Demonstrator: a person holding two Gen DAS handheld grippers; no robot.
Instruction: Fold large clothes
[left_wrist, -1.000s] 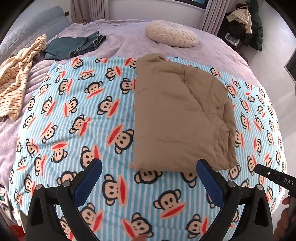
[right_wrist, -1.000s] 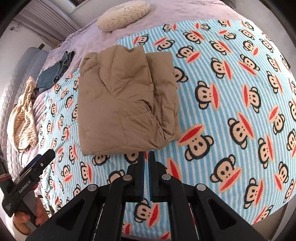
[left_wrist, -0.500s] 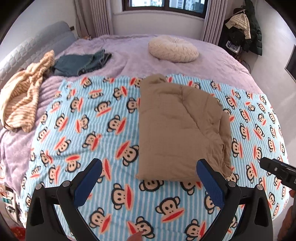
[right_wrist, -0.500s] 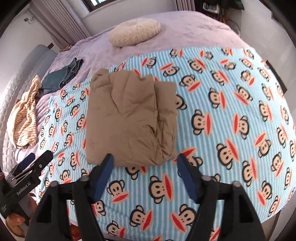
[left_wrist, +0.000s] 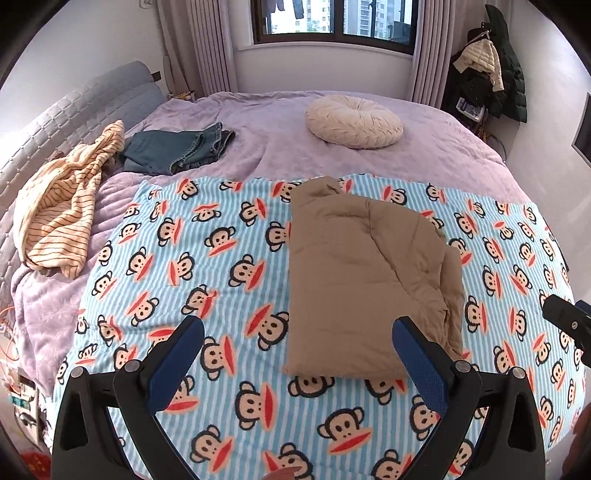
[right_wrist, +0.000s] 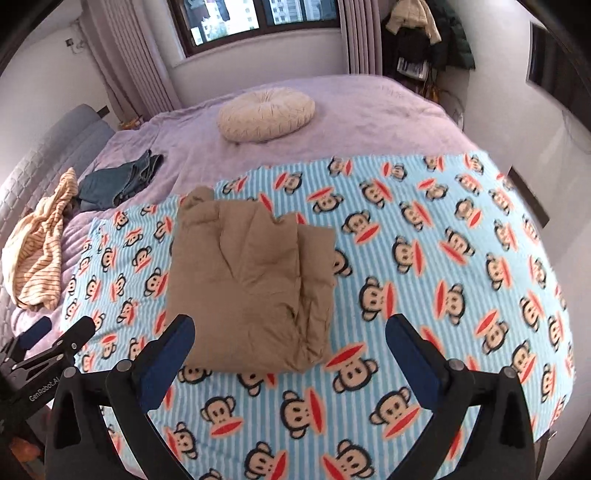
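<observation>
A tan padded garment (left_wrist: 365, 280) (right_wrist: 251, 284) lies folded into a thick rectangle on the monkey-print blanket (left_wrist: 207, 266) (right_wrist: 443, 266). My left gripper (left_wrist: 297, 341) hovers above the blanket's near part, open, with nothing between its blue pads. My right gripper (right_wrist: 288, 338) hangs over the garment's near edge; its jaws are opening wide and hold nothing. Each gripper's tip also shows at the edge of the other view: the right gripper (left_wrist: 569, 325) at the right, the left gripper (right_wrist: 48, 350) at the lower left.
A striped cream garment (left_wrist: 62, 206) and folded jeans (left_wrist: 177, 149) lie at the bed's left by the grey headboard (left_wrist: 74, 110). A round cream cushion (left_wrist: 354, 122) sits on the purple bedspread (left_wrist: 280, 147). Coats (left_wrist: 491, 70) hang at the far right beside the window.
Both grippers rose and tilted up, so the window and far wall came into view. The right gripper went from shut to wide open. The folded garment stayed put.
</observation>
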